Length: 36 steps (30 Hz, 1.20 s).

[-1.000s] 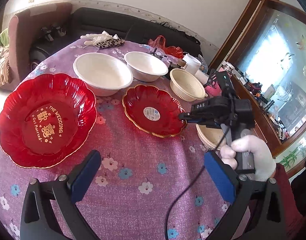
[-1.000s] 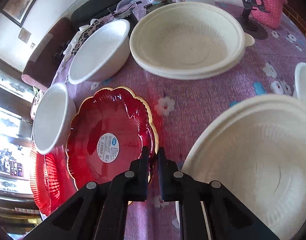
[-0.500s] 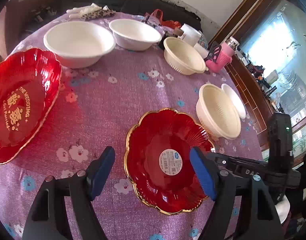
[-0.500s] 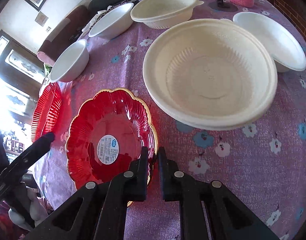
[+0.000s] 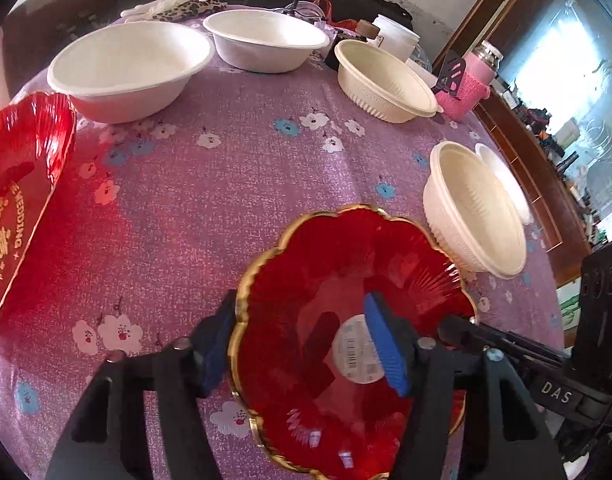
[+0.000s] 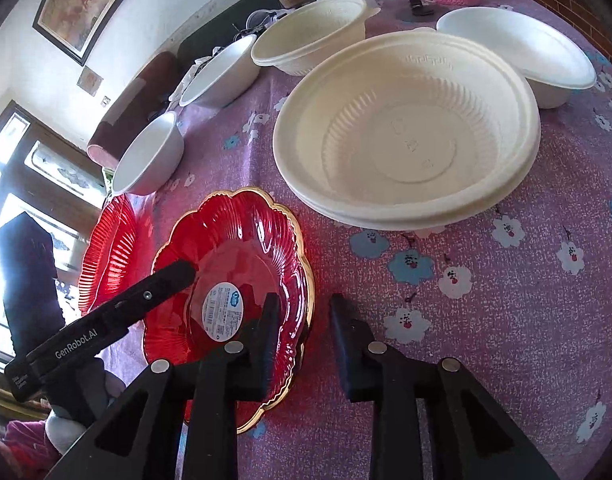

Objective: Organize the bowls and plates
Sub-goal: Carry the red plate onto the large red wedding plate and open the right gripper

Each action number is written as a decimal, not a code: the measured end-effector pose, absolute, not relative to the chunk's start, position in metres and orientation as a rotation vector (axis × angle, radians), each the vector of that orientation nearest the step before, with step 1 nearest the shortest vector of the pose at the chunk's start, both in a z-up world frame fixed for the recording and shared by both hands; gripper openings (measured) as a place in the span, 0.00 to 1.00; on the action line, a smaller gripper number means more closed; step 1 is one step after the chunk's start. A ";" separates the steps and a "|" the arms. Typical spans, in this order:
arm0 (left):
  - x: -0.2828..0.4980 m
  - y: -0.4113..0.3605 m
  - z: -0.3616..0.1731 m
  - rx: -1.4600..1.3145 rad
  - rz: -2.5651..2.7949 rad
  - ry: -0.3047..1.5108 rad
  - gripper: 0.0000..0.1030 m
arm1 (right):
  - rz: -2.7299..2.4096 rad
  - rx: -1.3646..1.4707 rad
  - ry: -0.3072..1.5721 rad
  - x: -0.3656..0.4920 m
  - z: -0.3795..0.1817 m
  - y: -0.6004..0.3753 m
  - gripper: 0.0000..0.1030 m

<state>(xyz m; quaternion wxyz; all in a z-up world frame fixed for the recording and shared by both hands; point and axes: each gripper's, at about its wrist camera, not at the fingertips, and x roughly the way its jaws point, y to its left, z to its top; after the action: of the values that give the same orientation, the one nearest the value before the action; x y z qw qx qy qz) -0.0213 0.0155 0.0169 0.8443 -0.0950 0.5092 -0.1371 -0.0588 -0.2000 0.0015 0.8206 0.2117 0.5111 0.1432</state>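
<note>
- At nine o'clock in the left wrist view, a large red plate [image 5: 14, 200] with gold lettering lay partly out of view on the purple flowered tablecloth [image 5: 194, 208].
- Toward eleven and twelve o'clock stood two white bowls [image 5: 130, 66] [image 5: 266, 44], apart from each other.
- At one o'clock sat a cream ribbed bowl [image 5: 385, 80], with a pink knitted bottle cover [image 5: 465, 88] just beside it.
- At three o'clock a second cream bowl [image 5: 477, 216] stood with a white bowl [image 5: 505, 184] just behind it.
- Low in the middle, the small red gold-rimmed plate [image 5: 337, 280] lay on the cloth just beside that cream bowl, its white sticker showing at the centre.
- The left gripper [image 5: 302, 344] straddled the plate's near-left rim, one blue pad outside the rim and one over the plate's middle; its jaws were closing, the pads not yet pressing on the rim.
- In the right wrist view, the right gripper [image 6: 302, 336] sat at six o'clock with the same plate's [image 6: 234, 248] gold rim between its fingers; its jaws were opening, and the outer finger stood clear of the rim.
- The left gripper's finger [image 6: 162, 284] reached over the plate from eight o'clock.
</note>
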 end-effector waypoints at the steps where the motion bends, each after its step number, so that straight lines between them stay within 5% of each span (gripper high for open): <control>1: -0.024 0.012 0.017 -0.174 -0.269 1.077 0.43 | 0.299 0.444 1.081 -0.059 0.002 -0.197 0.26; 11: -0.052 0.051 0.060 -0.289 -0.218 0.979 0.38 | 0.298 0.393 0.953 -0.071 0.047 -0.176 0.26; 21: -0.056 0.180 0.107 -0.365 0.014 0.854 0.38 | 0.502 0.306 0.889 -0.026 0.111 -0.051 0.26; 36: -0.009 0.274 0.040 -0.413 0.229 0.979 0.39 | 0.549 0.158 1.073 0.063 0.044 0.092 0.27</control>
<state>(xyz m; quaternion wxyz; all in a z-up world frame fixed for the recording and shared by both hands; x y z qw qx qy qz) -0.0090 0.2737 0.0400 0.8560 -0.1966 0.4656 0.1088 0.0634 0.0917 0.0436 0.8208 0.0742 0.5042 0.2580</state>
